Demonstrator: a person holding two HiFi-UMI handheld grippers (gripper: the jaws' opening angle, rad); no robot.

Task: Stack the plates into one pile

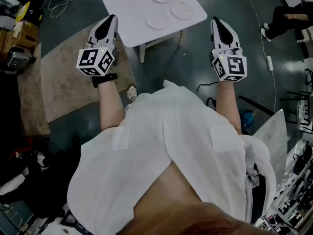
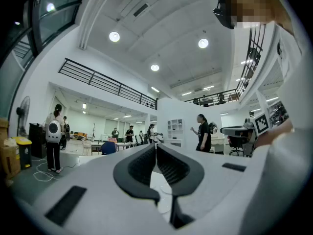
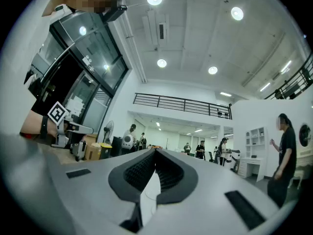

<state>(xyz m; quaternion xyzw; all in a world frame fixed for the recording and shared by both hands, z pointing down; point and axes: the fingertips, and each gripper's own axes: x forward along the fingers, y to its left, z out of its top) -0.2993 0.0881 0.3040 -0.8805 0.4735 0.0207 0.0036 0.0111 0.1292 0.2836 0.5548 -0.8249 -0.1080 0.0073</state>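
- Arms reach forward from a white-shirted person, the left gripper (image 1: 111, 18) and right gripper (image 1: 216, 21) held about level on either side of the white table's (image 1: 127, 13) near corner.
- Both grippers are empty, their jaws pressed together.
- Three plates (image 1: 158, 19) lie apart on the table, unstacked, seen only from the head view.
- Gripper views alone show a bright hall with a balcony railing (image 3: 181, 104) and standing people (image 2: 203, 132).

A large open office or lab hall: round ceiling lights (image 2: 114, 36), a railed balcony (image 2: 105, 83), rows of desks (image 2: 98, 144), white shelves (image 2: 175, 129), cables (image 1: 56, 6) on the floor (image 1: 195, 58).
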